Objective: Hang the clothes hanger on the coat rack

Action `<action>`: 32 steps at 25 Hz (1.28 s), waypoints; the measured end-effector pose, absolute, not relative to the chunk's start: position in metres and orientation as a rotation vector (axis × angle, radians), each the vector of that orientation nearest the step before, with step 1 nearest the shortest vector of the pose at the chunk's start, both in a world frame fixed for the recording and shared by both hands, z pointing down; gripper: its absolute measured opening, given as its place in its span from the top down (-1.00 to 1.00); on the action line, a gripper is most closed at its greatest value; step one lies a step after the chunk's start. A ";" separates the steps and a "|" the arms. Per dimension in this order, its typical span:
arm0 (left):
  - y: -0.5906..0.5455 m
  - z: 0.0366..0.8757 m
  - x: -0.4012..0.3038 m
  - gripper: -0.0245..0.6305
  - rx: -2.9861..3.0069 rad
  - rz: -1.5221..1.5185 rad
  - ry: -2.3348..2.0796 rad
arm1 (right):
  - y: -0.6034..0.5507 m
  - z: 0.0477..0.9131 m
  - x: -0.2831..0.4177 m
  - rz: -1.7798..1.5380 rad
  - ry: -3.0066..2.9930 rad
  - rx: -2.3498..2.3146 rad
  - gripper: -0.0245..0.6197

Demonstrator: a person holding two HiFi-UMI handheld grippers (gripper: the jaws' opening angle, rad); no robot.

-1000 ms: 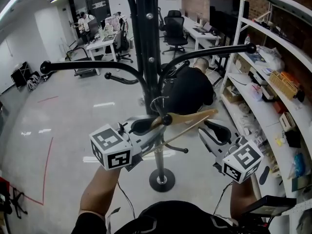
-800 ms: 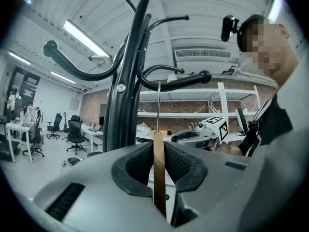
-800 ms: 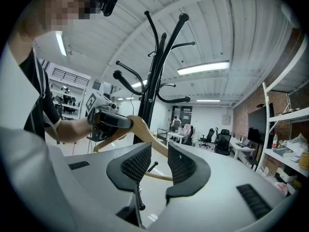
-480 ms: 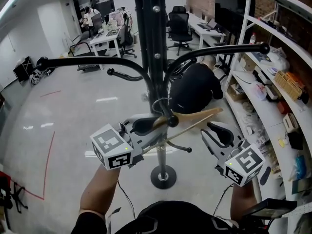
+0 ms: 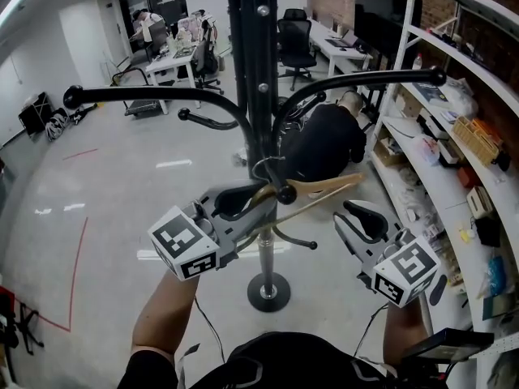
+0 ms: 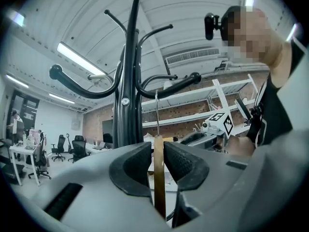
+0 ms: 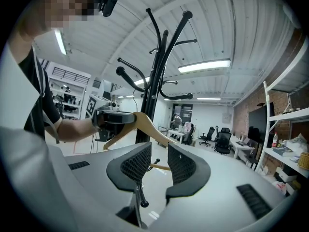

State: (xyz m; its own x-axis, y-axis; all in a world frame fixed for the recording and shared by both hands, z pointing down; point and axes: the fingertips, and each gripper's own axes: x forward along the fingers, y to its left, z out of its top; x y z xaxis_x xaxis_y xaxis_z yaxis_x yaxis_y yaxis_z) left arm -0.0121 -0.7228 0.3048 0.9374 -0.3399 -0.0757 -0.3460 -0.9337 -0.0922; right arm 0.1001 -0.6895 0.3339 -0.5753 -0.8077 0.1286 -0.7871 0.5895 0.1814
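The hanger (image 5: 324, 186) sits low in front of the coat rack (image 5: 255, 96), its wooden arms tilted, one end up toward the right and the other down in my left gripper (image 5: 243, 205). Its wire hook (image 5: 263, 168) loops over the short lower peg (image 5: 285, 194), the one with the ball end pointing back at me. In the left gripper view the wire runs straight up from the wood to a rack arm. I judge it seated, though I can't tell whether the wire already bears on the peg.

So this is the let-go step. My left gripper's jaws are opening, and the hanger's wooden arm stands edge-on between the pads. A sliver of gap shows on one side, so I read the squeeze as off.

My right gripper (image 5: 365, 217) waits just off the hanger's raised tip, apart from it. Its jaws stand moderately wide with nothing between them, and its view shows the hanger and the other gripper out beyond the pads.

Next I want to widen the left jaws enough to clear the wood, then draw that gripper straight back along its own line. Dragging the arm sideways could tip the hook off that short peg. The hanger will likely swing level once it is free, and the right gripper is close enough to steady it.

Past the rack lie the pale floor (image 5: 122, 217) and the shelves (image 5: 438, 160) along the right wall.
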 end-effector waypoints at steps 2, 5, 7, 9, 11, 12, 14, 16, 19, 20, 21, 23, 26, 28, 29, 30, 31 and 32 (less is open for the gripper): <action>-0.722 0.301 -0.014 0.69 -2.940 0.101 0.550 | -0.689 0.335 0.099 -0.149 -2.611 1.331 0.65; -0.719 0.297 -0.014 0.66 -2.902 0.089 0.561 | -0.686 0.333 0.100 -0.146 -2.611 1.334 0.65; -0.718 0.297 -0.015 0.64 -2.914 0.089 0.566 | -0.684 0.330 0.099 -0.149 -2.612 1.335 0.65; -0.719 0.295 -0.018 0.62 -2.913 0.102 0.594 | -0.681 0.328 0.098 -0.159 -2.617 1.333 0.65; -0.721 0.292 -0.022 0.62 -2.908 0.131 0.631 | -0.679 0.328 0.097 -0.164 -2.620 1.326 0.65; -0.722 0.290 -0.025 0.62 -2.910 0.145 0.645 | -0.678 0.329 0.096 -0.163 -2.620 1.323 0.65; -0.722 0.287 -0.030 0.61 -2.915 0.177 0.665 | -0.676 0.329 0.097 -0.161 -2.619 1.321 0.65; -0.721 0.280 -0.036 0.61 -2.914 0.228 0.690 | -0.673 0.328 0.099 -0.162 -2.617 1.324 0.64; -0.718 0.266 -0.055 0.61 -2.863 0.293 0.798 | -0.665 0.325 0.105 -0.175 -2.622 1.331 0.65; -0.716 0.262 -0.063 0.61 -2.845 0.306 0.837 | -0.662 0.325 0.107 -0.176 -2.628 1.332 0.65; -0.713 0.259 -0.070 0.61 -2.832 0.317 0.872 | -0.659 0.325 0.109 -0.174 -2.637 1.330 0.65; -0.705 0.257 -0.083 0.61 -2.808 0.335 0.945 | -0.652 0.326 0.112 -0.165 -2.655 1.327 0.65; -0.684 0.257 -0.098 0.61 -2.773 0.350 1.033 | -0.638 0.325 0.119 -0.158 -2.678 1.313 0.65; -0.664 0.255 -0.101 0.62 -2.752 0.364 1.056 | -0.625 0.323 0.124 -0.163 -2.700 1.296 0.65; -0.655 0.253 -0.103 0.66 -2.740 0.382 1.078 | -0.619 0.322 0.128 -0.164 -2.710 1.291 0.65; -0.645 0.251 -0.106 0.70 -2.729 0.408 1.110 | -0.613 0.322 0.132 -0.164 -2.719 1.288 0.65; -0.633 0.250 -0.109 0.79 -2.721 0.437 1.141 | -0.607 0.322 0.135 -0.162 -2.727 1.283 0.65; -0.620 0.251 -0.111 0.89 -2.717 0.462 1.160 | -0.600 0.323 0.138 -0.159 -2.734 1.275 0.65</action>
State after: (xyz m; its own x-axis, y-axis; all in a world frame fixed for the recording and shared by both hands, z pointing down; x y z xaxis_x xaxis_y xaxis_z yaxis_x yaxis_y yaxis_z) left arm -0.1106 -0.6197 0.2507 0.6534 -0.6774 -0.3379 -0.7241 -0.6894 -0.0180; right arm 0.1382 -0.5998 0.3234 -0.6377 -0.7676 0.0645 -0.7550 0.6394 0.1453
